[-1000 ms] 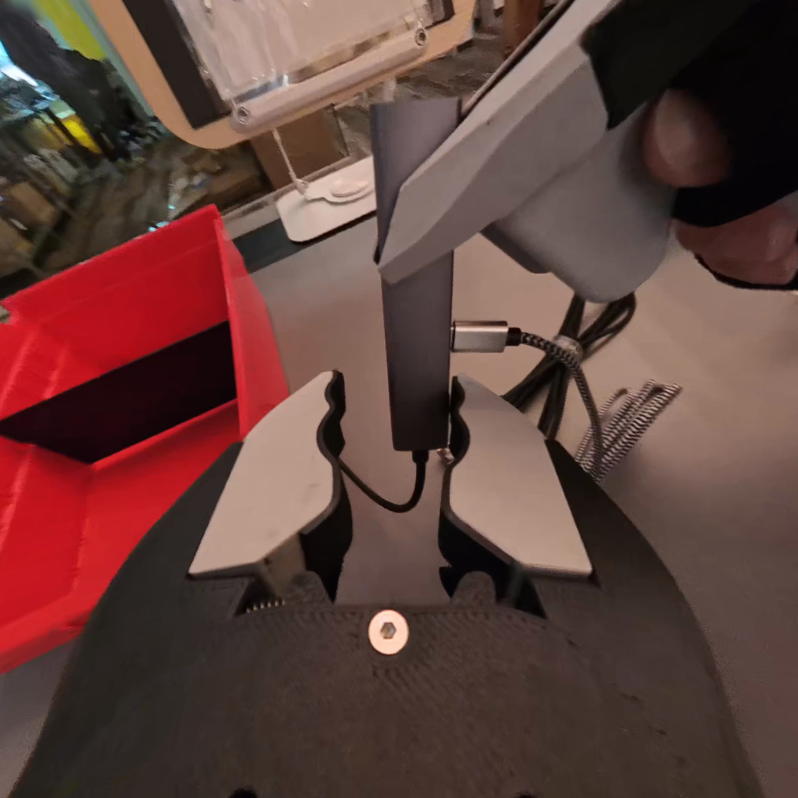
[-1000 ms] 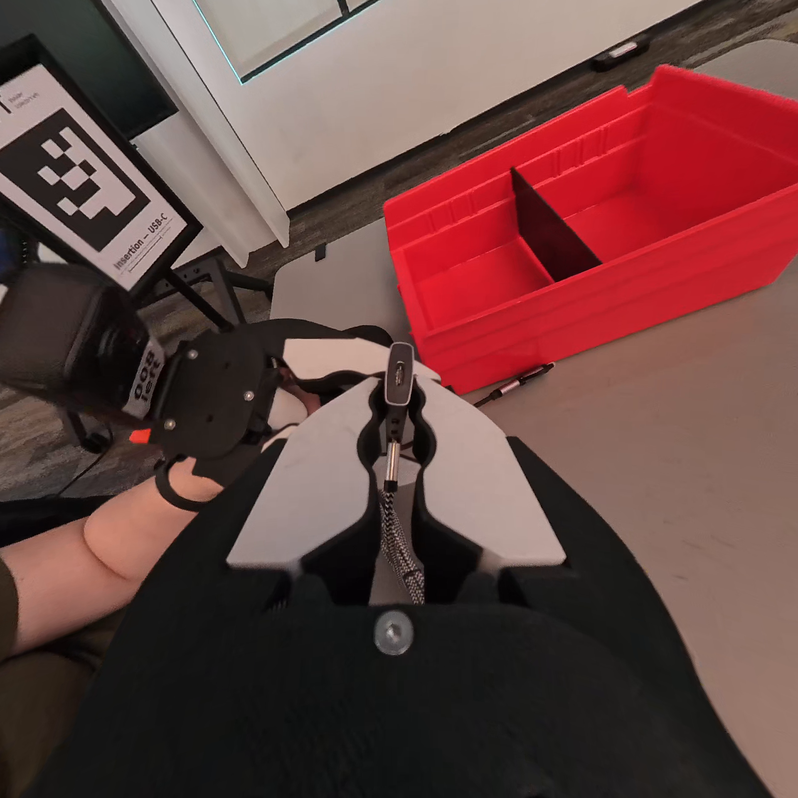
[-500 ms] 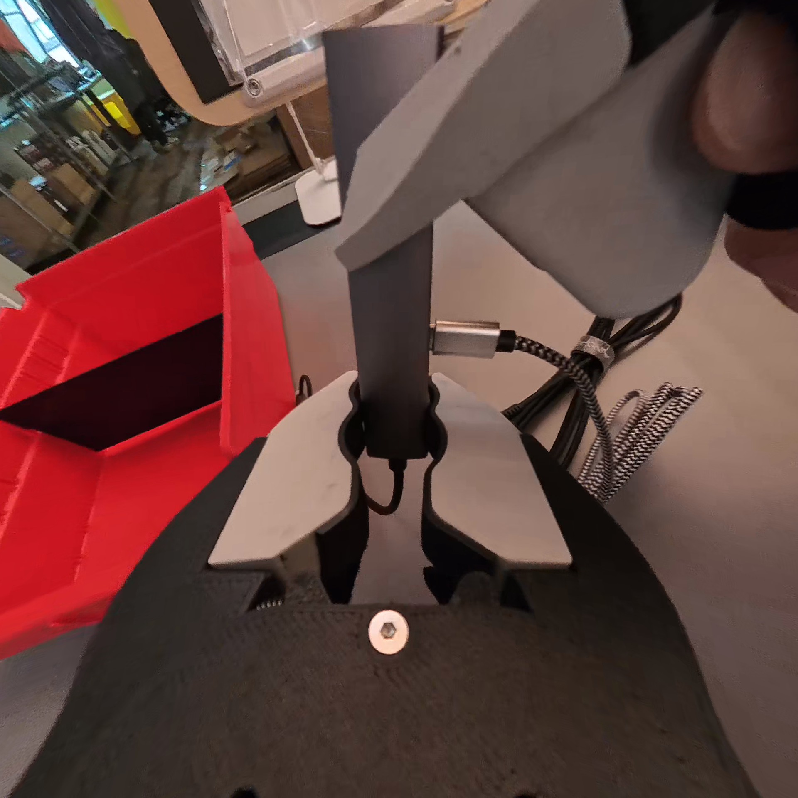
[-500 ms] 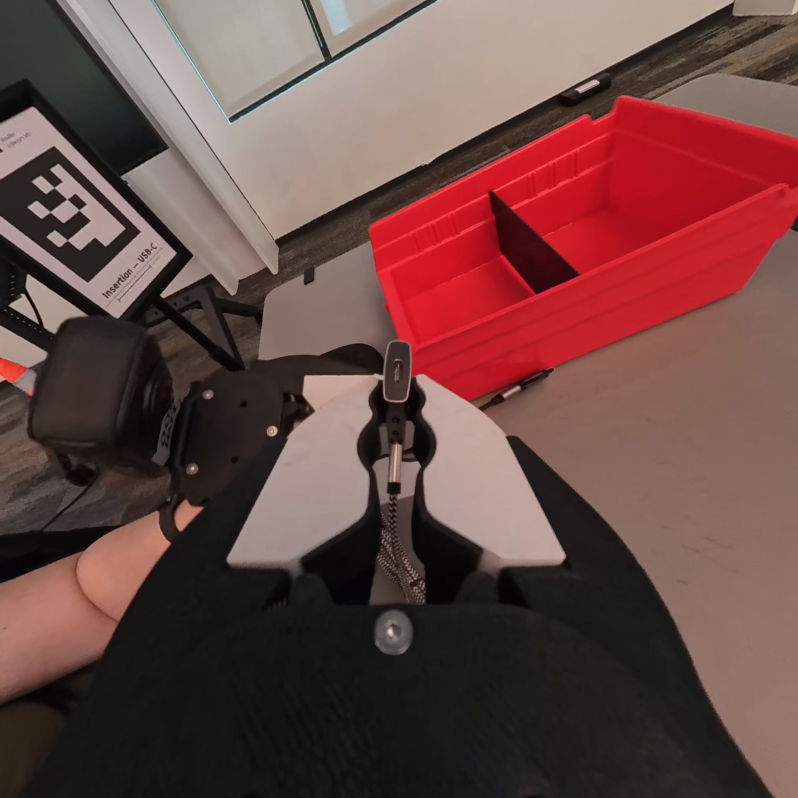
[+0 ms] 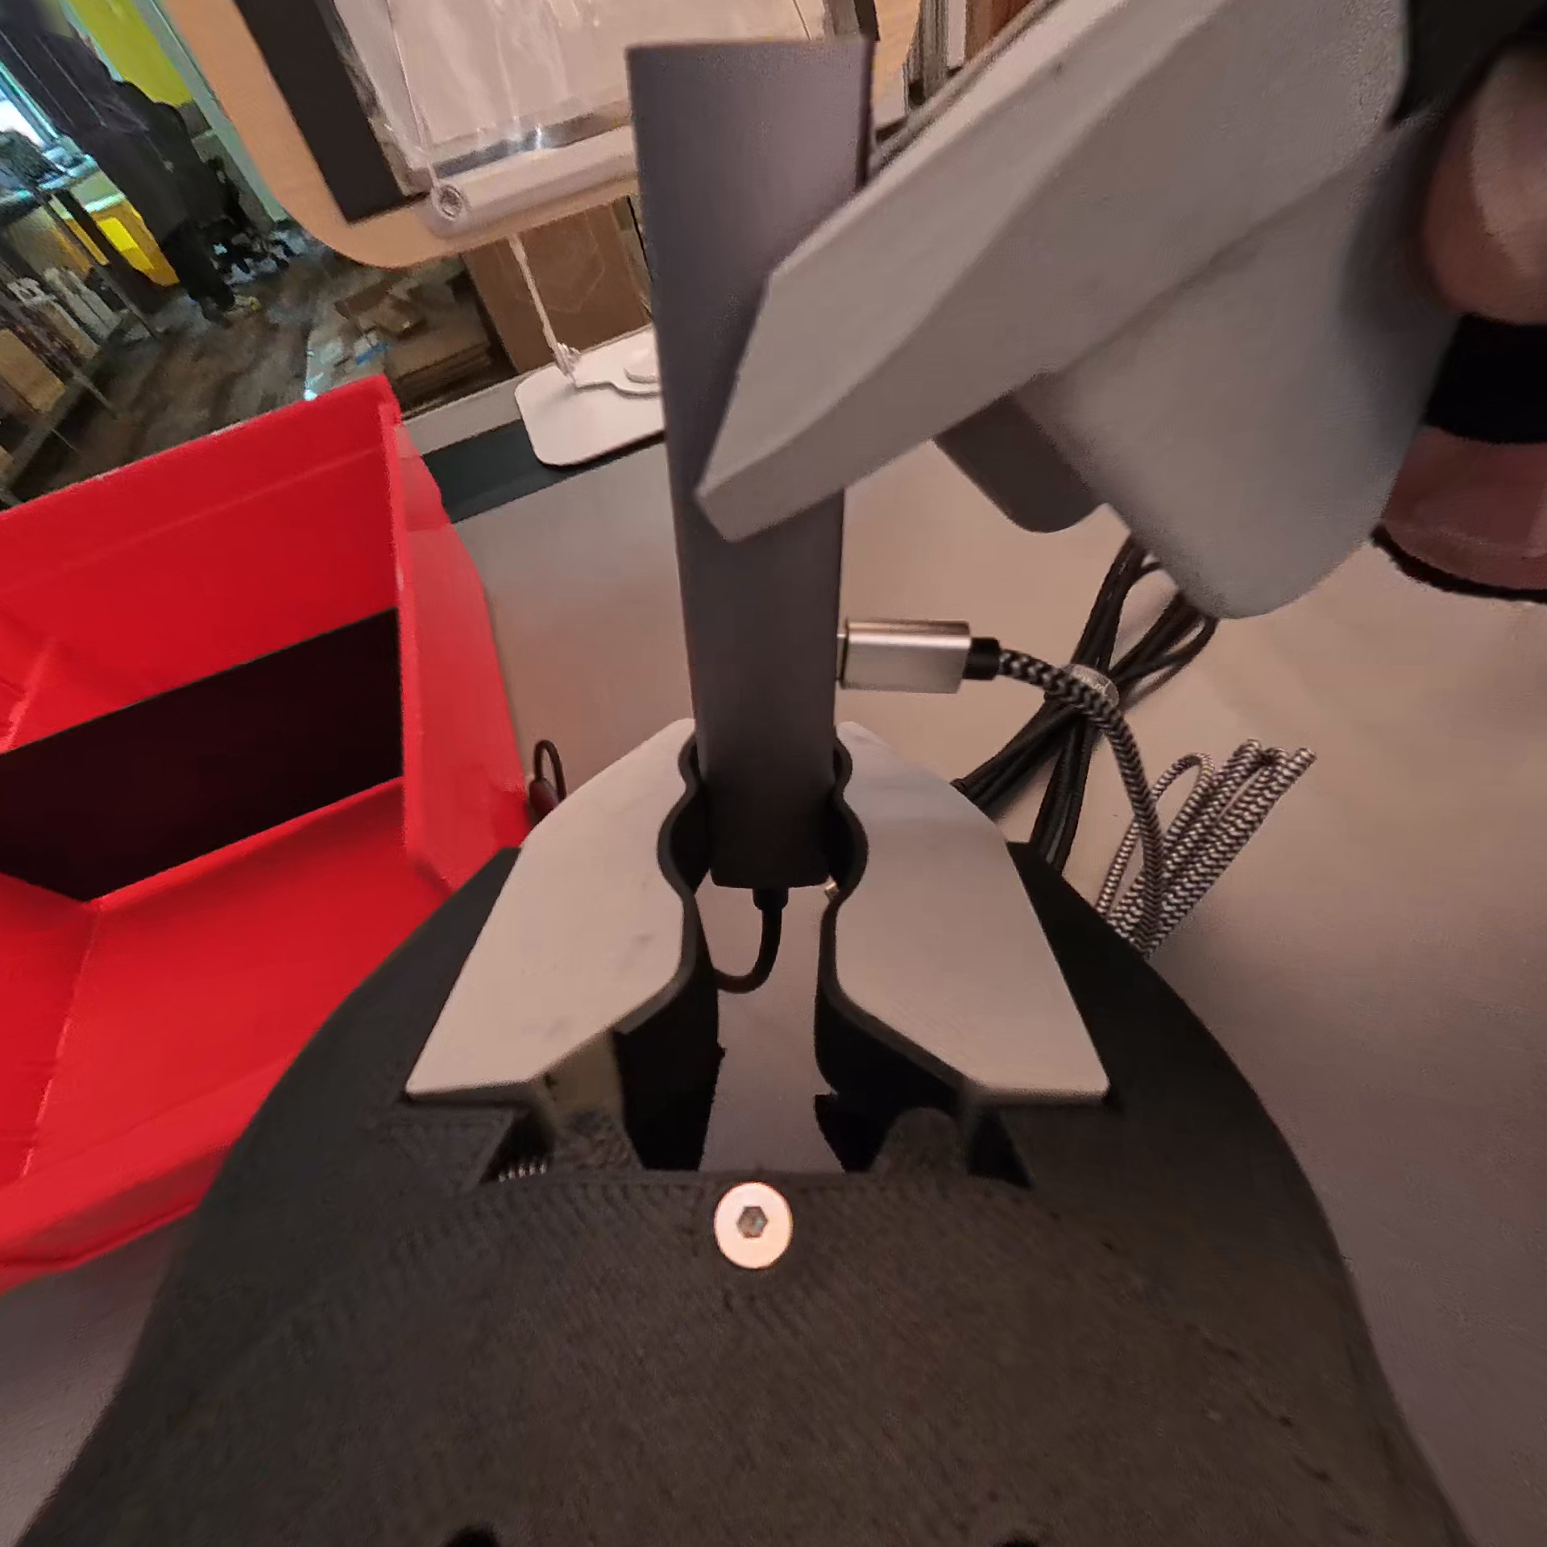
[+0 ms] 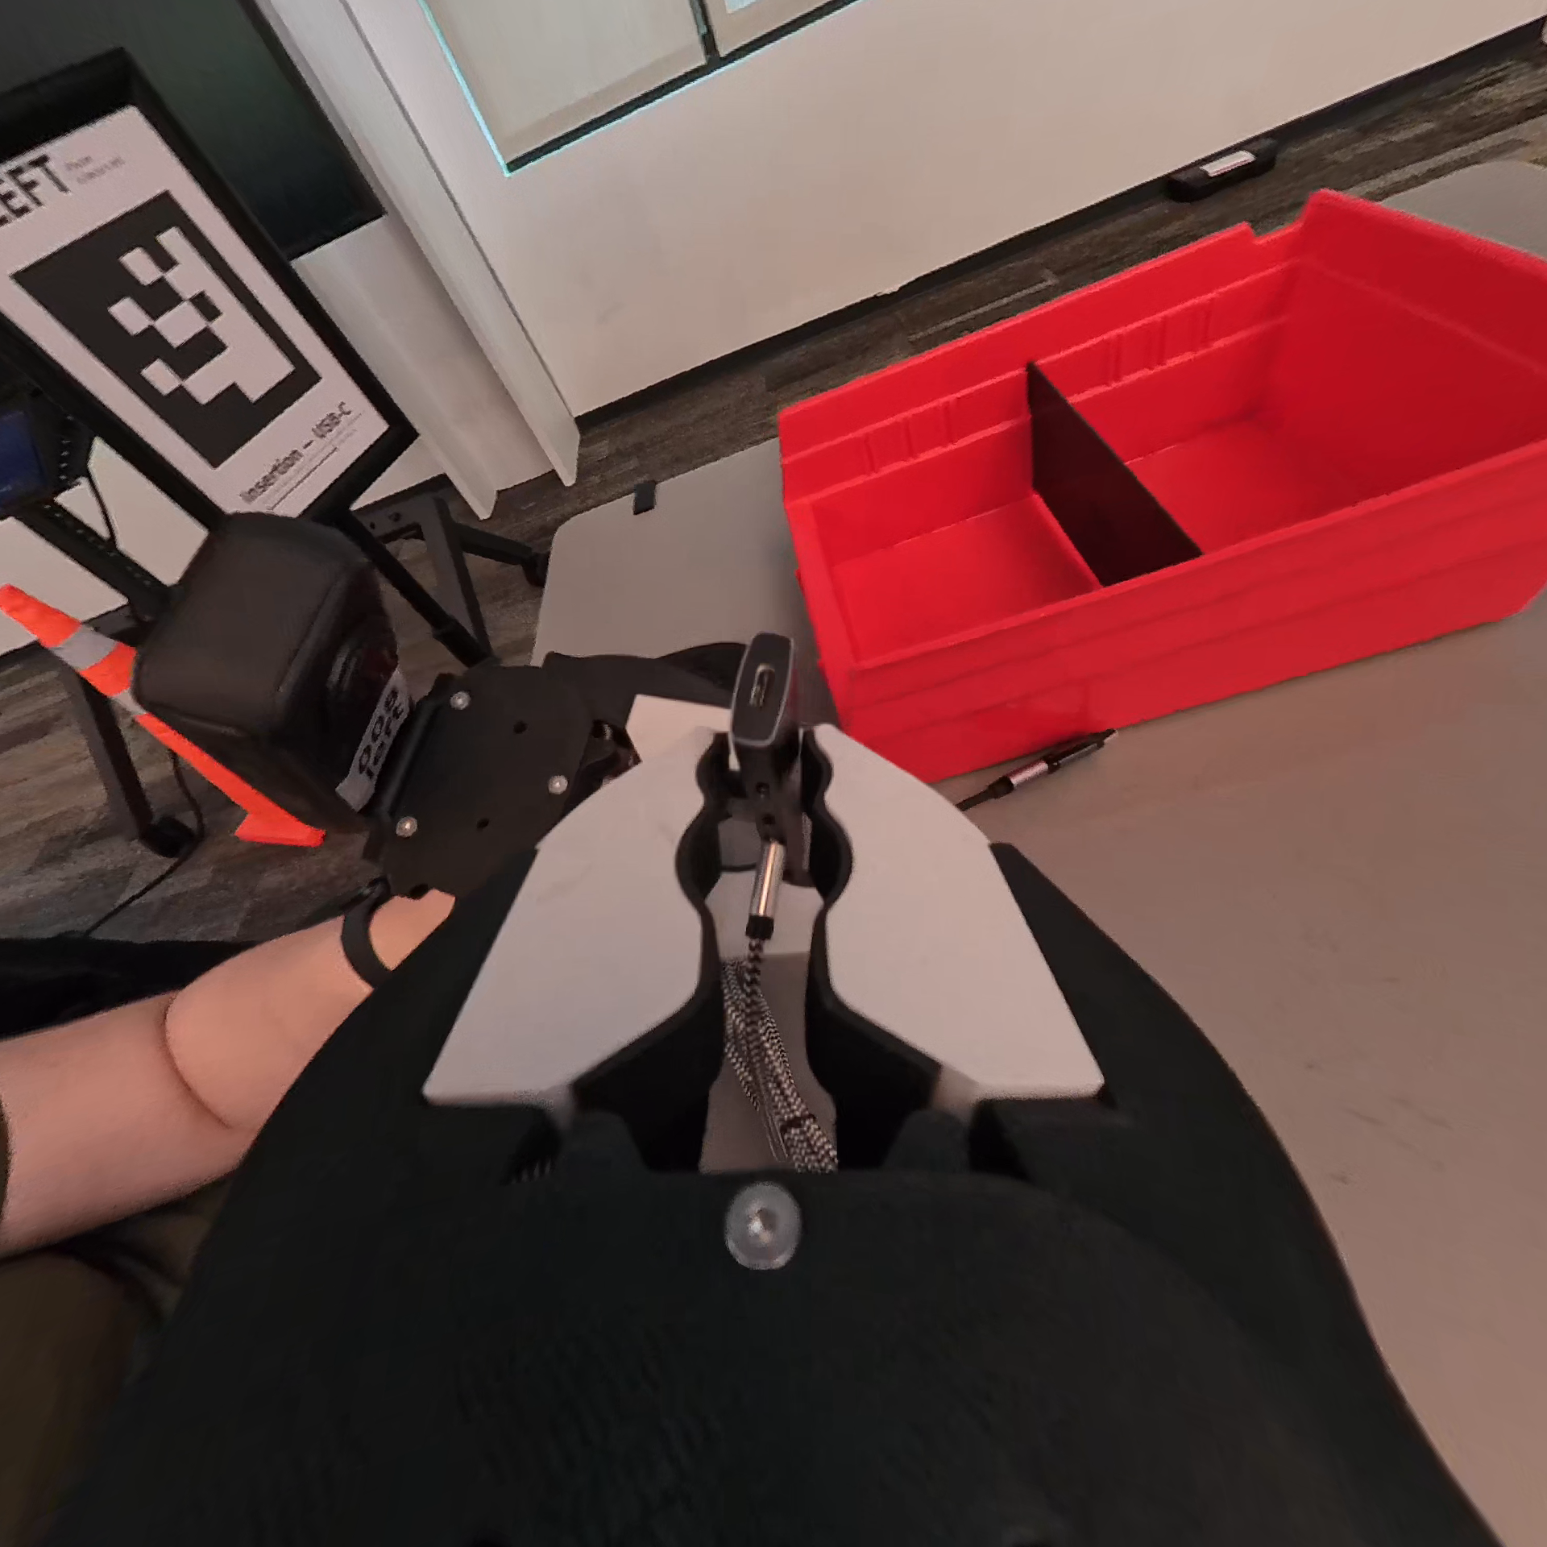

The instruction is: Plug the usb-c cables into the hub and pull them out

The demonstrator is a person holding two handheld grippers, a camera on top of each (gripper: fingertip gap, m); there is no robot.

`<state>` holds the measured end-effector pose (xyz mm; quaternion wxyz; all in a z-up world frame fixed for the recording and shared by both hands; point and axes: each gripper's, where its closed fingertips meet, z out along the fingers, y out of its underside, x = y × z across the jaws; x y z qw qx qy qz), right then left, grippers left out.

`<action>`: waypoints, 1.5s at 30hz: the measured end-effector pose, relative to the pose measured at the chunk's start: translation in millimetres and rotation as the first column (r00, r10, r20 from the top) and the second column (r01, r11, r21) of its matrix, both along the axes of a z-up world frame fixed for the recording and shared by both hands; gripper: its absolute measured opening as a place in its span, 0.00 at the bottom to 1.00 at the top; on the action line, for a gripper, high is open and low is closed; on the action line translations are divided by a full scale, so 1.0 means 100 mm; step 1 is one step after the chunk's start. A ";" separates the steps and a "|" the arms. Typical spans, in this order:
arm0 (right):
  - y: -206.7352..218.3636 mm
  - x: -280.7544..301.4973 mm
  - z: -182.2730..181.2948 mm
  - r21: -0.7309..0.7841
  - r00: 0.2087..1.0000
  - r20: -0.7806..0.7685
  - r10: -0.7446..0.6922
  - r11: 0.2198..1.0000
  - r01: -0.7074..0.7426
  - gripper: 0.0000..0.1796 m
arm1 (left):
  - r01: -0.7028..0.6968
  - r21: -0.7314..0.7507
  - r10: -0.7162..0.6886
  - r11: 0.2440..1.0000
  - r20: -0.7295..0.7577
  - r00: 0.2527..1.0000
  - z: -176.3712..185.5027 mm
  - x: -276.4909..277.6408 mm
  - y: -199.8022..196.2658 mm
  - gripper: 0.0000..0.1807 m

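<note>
both hand-held grippers clamp hub [image 5: 758, 469], braided cable [image 5: 1080, 695] plugged.

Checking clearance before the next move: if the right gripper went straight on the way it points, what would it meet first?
Probably the hub, already between the right gripper's fingertips; beyond it the left gripper, though depth is unclear.

A framed sign [image 6: 159, 335] and a camera sticker [image 6: 375, 737] both bear writing.

To my left sits a red bin [image 5: 251, 586] with a black divider [image 6: 1105, 477] on my grey table [image 6: 1256, 921]; far off, a checkered sign board [image 6: 176, 335] and orange cone [image 6: 92, 653].
</note>
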<state>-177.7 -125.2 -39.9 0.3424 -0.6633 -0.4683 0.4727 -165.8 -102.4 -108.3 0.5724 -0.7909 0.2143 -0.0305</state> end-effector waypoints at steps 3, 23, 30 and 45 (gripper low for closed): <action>-0.04 0.01 0.07 0.056 0.998 -0.019 0.054 0.997 -0.053 0.16 | -0.006 0.049 0.004 0.999 0.040 0.999 0.08 -0.07 -0.05 0.13; 0.15 0.27 -1.22 0.185 0.789 0.590 0.173 0.922 -0.341 0.12 | 0.247 -0.066 -0.241 0.967 0.090 0.966 -0.22 -0.22 -0.55 0.13; 0.21 0.26 -1.32 0.154 0.790 0.588 0.175 0.935 -0.321 0.05 | 0.311 -0.116 -0.296 0.943 0.131 0.946 -0.26 -0.17 -0.58 0.13; 0.27 0.18 -0.24 0.162 0.987 0.110 0.121 0.977 -0.138 0.04 | 0.089 -0.086 -0.052 0.992 0.363 0.930 -0.10 -0.41 -0.20 0.13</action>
